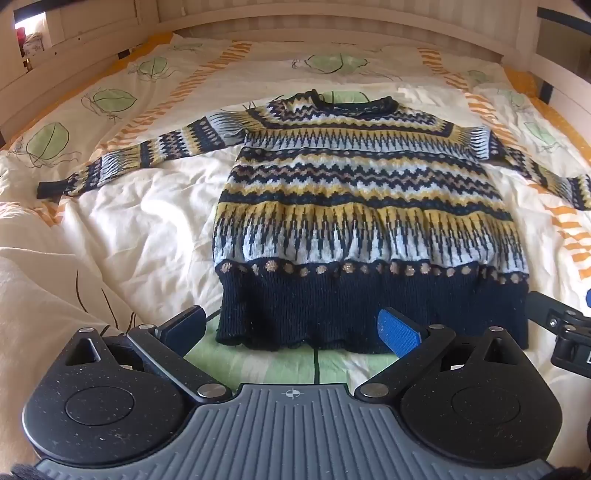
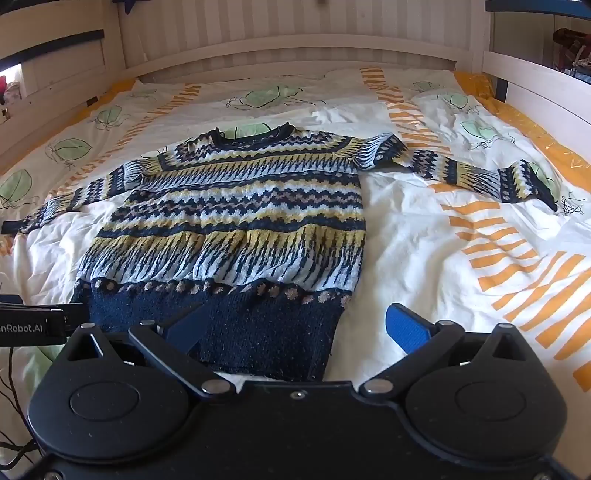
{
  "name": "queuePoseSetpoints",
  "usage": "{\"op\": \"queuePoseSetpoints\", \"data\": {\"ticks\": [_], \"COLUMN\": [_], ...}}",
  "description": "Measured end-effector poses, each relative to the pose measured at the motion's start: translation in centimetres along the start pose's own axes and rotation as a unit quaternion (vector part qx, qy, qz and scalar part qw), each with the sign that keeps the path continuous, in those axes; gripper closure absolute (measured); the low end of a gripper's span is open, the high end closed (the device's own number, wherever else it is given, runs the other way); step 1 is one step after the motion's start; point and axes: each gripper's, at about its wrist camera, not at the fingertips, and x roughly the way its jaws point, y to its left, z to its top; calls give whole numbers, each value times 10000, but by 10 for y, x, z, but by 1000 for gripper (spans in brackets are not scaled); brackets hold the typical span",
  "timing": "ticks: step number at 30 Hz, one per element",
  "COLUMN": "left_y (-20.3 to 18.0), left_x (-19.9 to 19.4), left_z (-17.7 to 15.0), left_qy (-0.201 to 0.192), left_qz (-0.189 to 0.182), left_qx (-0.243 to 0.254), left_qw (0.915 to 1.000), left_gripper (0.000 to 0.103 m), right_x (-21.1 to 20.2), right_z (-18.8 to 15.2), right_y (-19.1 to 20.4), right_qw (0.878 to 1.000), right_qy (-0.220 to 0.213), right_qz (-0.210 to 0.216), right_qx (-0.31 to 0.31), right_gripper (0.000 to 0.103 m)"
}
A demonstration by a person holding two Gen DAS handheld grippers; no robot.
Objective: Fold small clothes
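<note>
On the bed, a patterned sweater lies flat, face up, both sleeves spread out: one toward nine o'clock, the other toward three o'clock. Its collar sits at twelve o'clock and its dark hem at six o'clock, nearest the cameras. The duvet beneath is cream with green leaves and orange stripes, wrinkled around the knit. The left gripper hovers over the hem's left part, jaws wide, holding nothing. The right gripper hovers over the hem's right corner, jaws equally wide and empty; its left finger shows against the dark hem, its right finger over bare duvet. A slatted headboard stands at twelve o'clock.
</note>
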Motion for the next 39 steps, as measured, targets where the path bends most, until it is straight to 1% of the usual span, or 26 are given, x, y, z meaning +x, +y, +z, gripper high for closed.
{"op": "queuePoseSetpoints", "data": {"ticks": [8,9,13,14,17,19,25,30,32,39], "left_y": [6,-1,0,-1,-1,-1,0,0,0,-1], "left_x": [0,-1,-2,-1,-1,-1,1,1,1,6], "left_z": [0,-2,-5,-2,-2,-1,-4,-3,-4,-3], "left_qy": [-6,-6,2,2,6,18,34,45,47,76], "left_qz": [-35,19,5,20,13,7,-16,-17,-21,-22], "left_qx": [-103,-15,-56,2,-1,-6,-26,-23,-22,-22], "left_qw": [9999,10000,10000,10000,10000,10000,10000,10000,10000,10000], "left_gripper": [2,2,2,2,2,2,2,2,2,2], "right_x": [0,0,0,0,-1,1,1,6,5,5], "right_z": [0,0,0,0,3,-3,2,-3,3,3], "right_y": [0,0,0,0,0,2,1,8,5,5], "right_qw": [10000,10000,10000,10000,10000,10000,10000,10000,9999,9999], "right_qy": [12,14,25,26,30,34,47,55,98,111], "right_qz": [5,8,9,9,13,16,23,35,78,81], "right_qx": [3,7,4,2,6,9,9,-8,-7,-7], "right_gripper": [1,1,1,1,1,1,1,1,1,1]}}
